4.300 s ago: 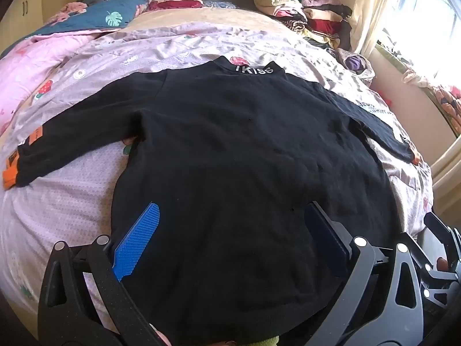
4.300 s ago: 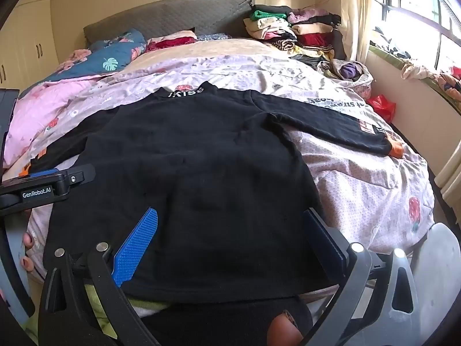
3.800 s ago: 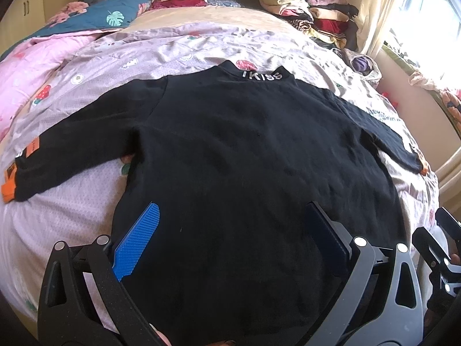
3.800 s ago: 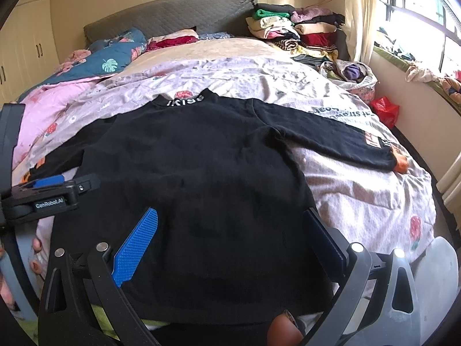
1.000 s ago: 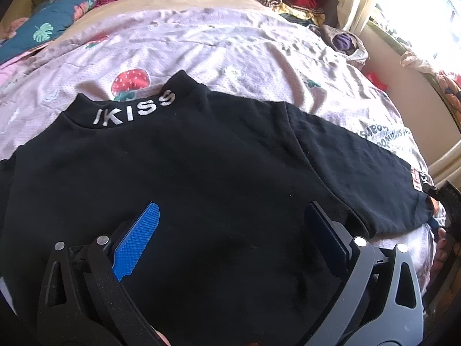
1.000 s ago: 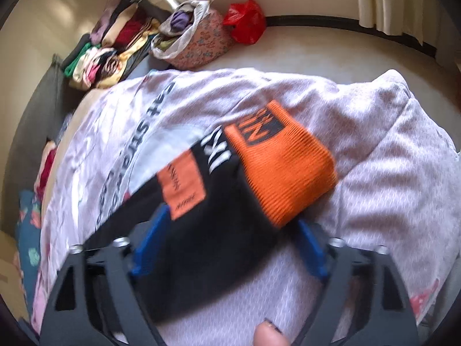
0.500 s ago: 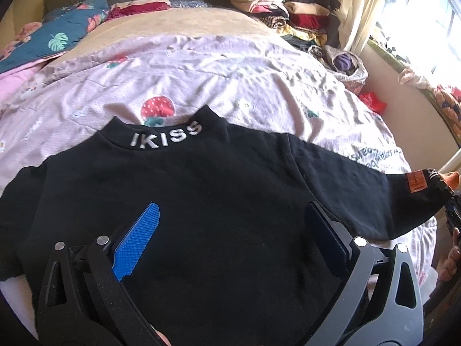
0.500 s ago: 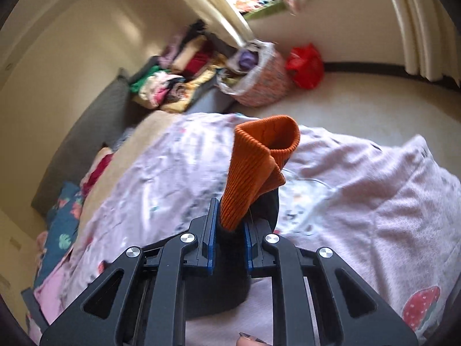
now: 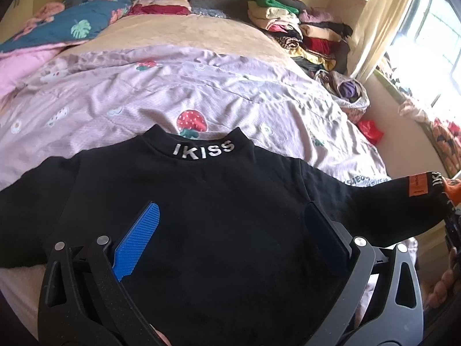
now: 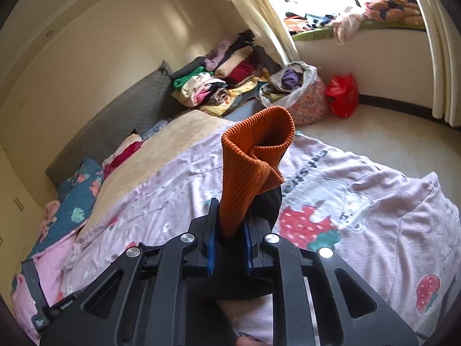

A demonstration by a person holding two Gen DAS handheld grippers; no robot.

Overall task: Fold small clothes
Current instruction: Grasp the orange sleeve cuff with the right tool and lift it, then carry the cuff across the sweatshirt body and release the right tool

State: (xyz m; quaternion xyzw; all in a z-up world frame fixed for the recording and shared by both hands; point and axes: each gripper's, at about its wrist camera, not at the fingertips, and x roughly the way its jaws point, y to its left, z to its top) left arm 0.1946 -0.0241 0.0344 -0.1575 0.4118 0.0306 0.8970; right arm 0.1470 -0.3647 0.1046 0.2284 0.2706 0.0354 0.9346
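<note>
A black sweater [image 9: 219, 201] with "IKISS" on its collar lies flat on the lilac strawberry bedcover [image 9: 173, 86]. My left gripper [image 9: 230, 210] hovers open over the sweater's chest, nothing between its blue pads. My right gripper [image 10: 229, 222] is shut on the sleeve's orange cuff [image 10: 253, 155], which stands up out of the jaws above the bed. In the left wrist view that sleeve [image 9: 397, 201] stretches right, raised off the cover, its orange tip [image 9: 452, 190] at the frame edge. The sweater's hem and left sleeve end are out of view.
A pile of folded clothes [image 9: 302, 34] sits at the bed's far right corner by the curtain. A floral bag of clothes [image 10: 296, 92] and a red bag [image 10: 343, 95] stand on the floor. Pillows and a blue quilt [image 9: 72, 28] lie by the headboard.
The right gripper closed on the orange cuff and lifted it off the bedcover, rolling as it rose. The left gripper drew up and back, still open, so more of the bed shows.
</note>
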